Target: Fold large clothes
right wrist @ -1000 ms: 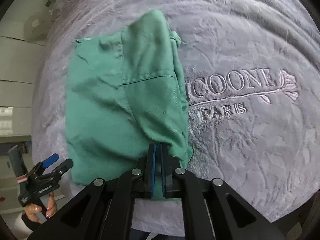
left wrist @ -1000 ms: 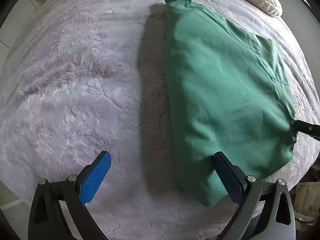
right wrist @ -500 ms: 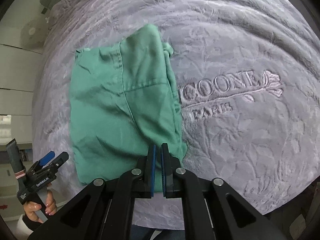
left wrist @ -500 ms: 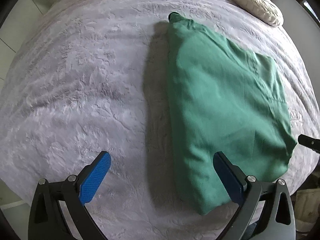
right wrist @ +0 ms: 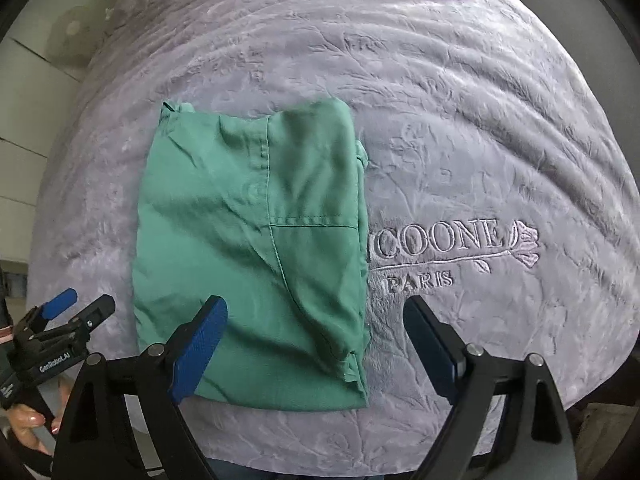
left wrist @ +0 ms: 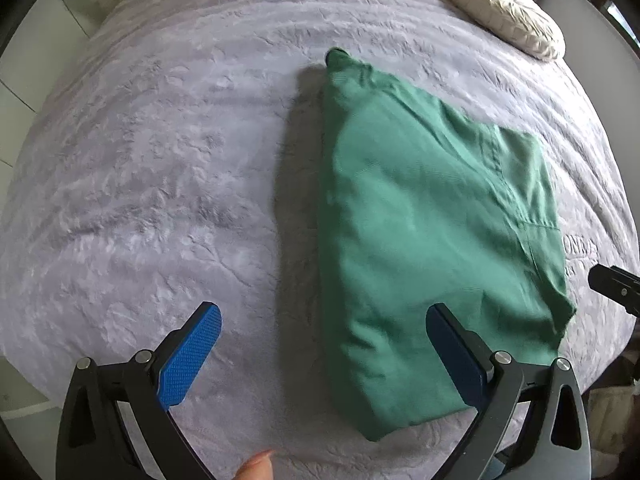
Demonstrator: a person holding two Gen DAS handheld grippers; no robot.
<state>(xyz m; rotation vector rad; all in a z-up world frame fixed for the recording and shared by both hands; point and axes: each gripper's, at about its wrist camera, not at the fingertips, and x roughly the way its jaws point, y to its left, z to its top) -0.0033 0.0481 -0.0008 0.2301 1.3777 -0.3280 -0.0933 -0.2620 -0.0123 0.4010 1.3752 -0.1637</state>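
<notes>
The bed (right wrist: 480, 120) carries the folded green garment (right wrist: 256, 240). My right gripper (right wrist: 316, 320), clamped a second ago, is opening its jaws and has released the fabric; the left gripper (left wrist: 324, 330) is open, empty. I judge this fold complete.

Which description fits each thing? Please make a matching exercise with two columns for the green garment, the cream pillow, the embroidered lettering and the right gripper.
1. green garment
2. cream pillow
3. embroidered lettering
4. right gripper

A. at the far edge of the bed
B. jaws opening, nothing gripped
C. lies folded on the blanket
D. stitched into the blanket beside the garment

Pairs: 1-C, 2-A, 3-D, 4-B
</notes>
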